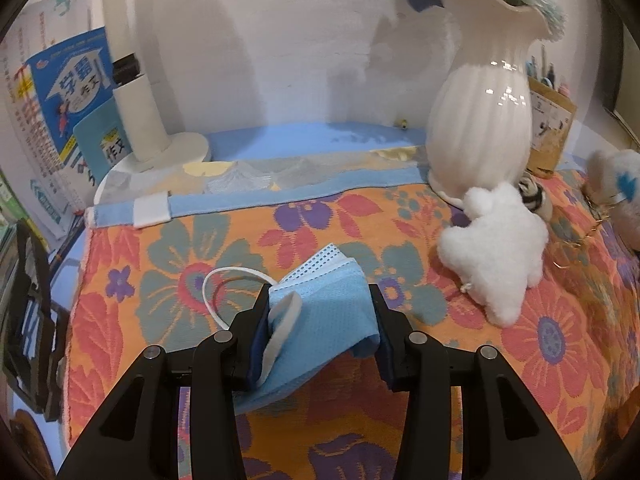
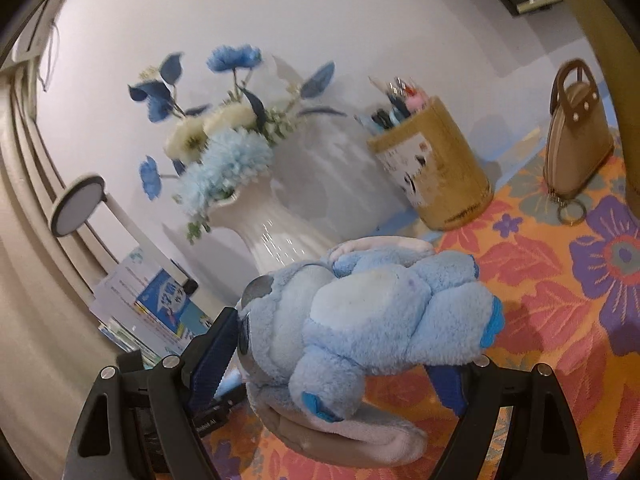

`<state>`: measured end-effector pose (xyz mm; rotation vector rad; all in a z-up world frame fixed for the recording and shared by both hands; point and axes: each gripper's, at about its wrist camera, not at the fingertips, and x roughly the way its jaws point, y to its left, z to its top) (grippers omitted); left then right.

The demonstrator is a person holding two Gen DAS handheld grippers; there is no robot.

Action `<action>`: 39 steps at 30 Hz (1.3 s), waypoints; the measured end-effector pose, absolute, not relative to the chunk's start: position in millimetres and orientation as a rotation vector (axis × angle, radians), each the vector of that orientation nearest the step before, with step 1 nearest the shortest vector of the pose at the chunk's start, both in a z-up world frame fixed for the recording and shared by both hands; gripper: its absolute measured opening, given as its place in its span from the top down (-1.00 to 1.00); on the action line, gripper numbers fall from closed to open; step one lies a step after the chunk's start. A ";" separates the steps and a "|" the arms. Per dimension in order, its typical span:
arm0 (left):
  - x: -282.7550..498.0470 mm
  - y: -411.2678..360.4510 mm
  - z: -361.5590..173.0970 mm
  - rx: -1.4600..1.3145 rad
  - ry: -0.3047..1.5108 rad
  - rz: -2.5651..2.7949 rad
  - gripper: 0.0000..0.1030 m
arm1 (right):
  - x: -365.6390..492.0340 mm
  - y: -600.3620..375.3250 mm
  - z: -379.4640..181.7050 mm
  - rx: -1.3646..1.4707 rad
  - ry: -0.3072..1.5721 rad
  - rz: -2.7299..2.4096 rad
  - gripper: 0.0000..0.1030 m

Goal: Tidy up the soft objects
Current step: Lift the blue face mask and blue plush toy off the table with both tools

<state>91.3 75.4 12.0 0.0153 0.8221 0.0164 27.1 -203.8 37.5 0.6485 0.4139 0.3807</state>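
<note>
My left gripper (image 1: pixel 320 300) is shut on a folded blue face mask (image 1: pixel 324 308), held just above the flowered cloth (image 1: pixel 192 264); its white ear loop (image 1: pixel 224 280) hangs to the left. A white fluffy plush (image 1: pixel 496 256) lies to the right, by the vase. Another white plush with blue marks (image 1: pixel 616 188) sits at the far right edge. My right gripper (image 2: pixel 340 340) is shut on a blue plush toy (image 2: pixel 368 312), held lifted above the cloth (image 2: pixel 560 300).
A white ribbed vase (image 1: pixel 480 120) of blue and white flowers (image 2: pixel 224 152) stands at the back. Beside it are a tan pen holder (image 2: pixel 436 172) and a small brown bag (image 2: pixel 576 140). A white lamp base (image 1: pixel 160 152) and books (image 1: pixel 68 92) stand at the left.
</note>
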 end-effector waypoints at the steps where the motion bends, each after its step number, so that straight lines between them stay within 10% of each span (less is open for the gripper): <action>1: 91.2 78.7 12.3 0.000 0.821 0.021 0.18 | 23.1 -206.9 39.3 0.655 0.391 0.363 -0.67; 29: 80.0 115.6 16.5 -0.177 0.810 0.169 0.18 | -17.2 -205.6 12.1 0.669 0.611 0.377 -0.63; 39: 84.8 114.3 15.7 -0.180 0.824 0.148 0.17 | -5.9 -179.9 3.6 0.557 0.753 0.415 -1.00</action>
